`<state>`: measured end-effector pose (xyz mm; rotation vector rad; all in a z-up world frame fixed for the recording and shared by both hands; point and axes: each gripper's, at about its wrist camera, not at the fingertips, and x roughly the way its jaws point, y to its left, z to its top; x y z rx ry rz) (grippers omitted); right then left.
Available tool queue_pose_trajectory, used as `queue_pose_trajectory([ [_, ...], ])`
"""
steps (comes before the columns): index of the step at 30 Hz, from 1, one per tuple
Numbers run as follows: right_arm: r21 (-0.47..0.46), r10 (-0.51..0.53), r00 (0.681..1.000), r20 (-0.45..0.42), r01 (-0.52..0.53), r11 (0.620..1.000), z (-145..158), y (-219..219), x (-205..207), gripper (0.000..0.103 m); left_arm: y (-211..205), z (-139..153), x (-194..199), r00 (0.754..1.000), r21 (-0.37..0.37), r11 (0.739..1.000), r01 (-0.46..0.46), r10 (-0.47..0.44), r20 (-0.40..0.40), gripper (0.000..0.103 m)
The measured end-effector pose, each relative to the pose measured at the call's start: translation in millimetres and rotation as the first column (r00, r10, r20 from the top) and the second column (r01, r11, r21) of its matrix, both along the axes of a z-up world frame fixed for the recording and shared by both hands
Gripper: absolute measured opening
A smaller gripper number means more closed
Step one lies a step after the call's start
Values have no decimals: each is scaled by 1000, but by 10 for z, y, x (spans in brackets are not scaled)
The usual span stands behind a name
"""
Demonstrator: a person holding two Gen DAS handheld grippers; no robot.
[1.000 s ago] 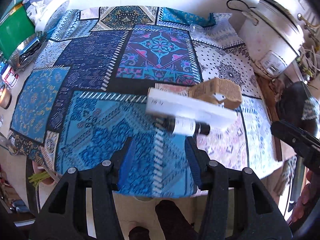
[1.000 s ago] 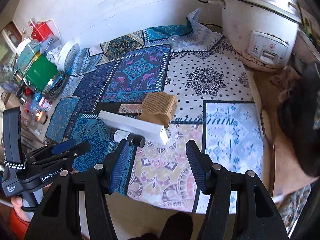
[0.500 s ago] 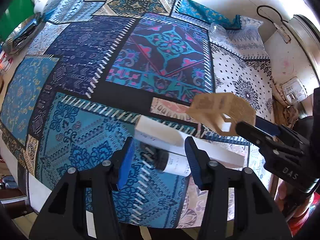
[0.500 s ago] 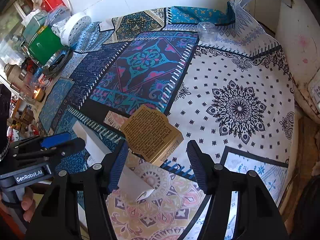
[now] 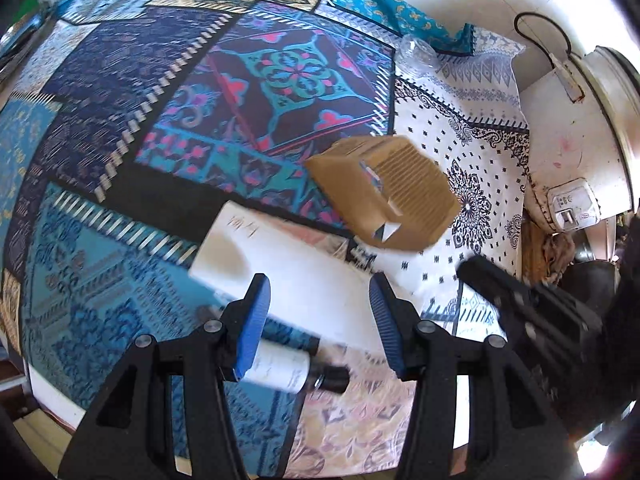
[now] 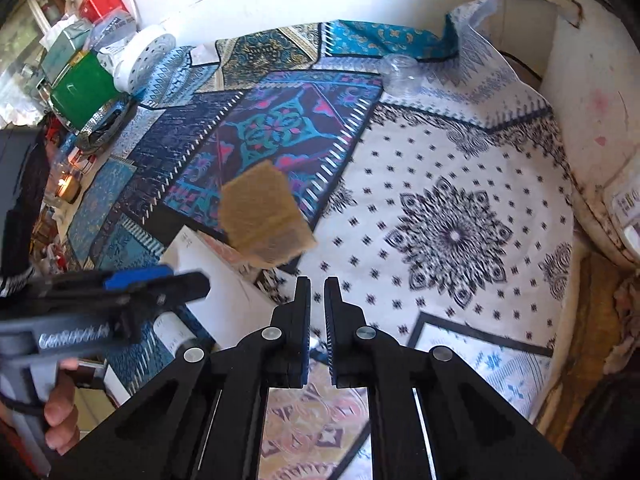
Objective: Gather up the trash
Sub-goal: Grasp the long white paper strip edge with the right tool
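A long white box [image 5: 280,276] lies on the patterned tablecloth [image 5: 120,120], with a brown cardboard box [image 5: 384,200] propped on its far end. A small dark bottle with a white label [image 5: 288,372] lies beside the white box. My left gripper [image 5: 316,308] is open, its fingers straddling the white box from above. My right gripper [image 6: 317,292] is shut with nothing between its fingers, just right of the white box [image 6: 224,300] and below the brown box [image 6: 264,216]. The left gripper [image 6: 120,292] shows at the left of the right wrist view.
A white rice cooker [image 5: 584,128] stands at the right edge. A clear plastic cup [image 6: 400,72] sits at the back of the cloth. A green tin [image 6: 80,92], a white perforated container [image 6: 144,60] and other clutter stand at the back left.
Both grippers moved forward over the boxes. The left now straddles the white box. The right gripper's fingers have closed.
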<state>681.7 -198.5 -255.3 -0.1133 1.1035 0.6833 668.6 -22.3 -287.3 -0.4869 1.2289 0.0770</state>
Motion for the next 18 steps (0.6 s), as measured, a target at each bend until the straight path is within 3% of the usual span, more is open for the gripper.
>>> queue_pose_trajectory([
  [3,18,-14,999,-30,15,1000,14,-125,-23,11,-9,-9,124,1000,44,999,23,-22,-13,51],
  [5,41,-9,998,-61,11,999,11,-162,-41,33,40,52,138,1000,82,996,17,-17,2,51],
  [7,64,14,998,-68,-10,998,13,-142,-92,64,134,135,95,1000,114,993,3,-6,22,50],
  [11,49,95,994,-59,-92,995,-62,82,-188,68,349,227,-73,999,195,980,-22,16,30,51],
  [18,-89,211,976,-56,-215,972,-419,525,-158,69,483,91,-488,999,233,972,28,-20,-39,51],
])
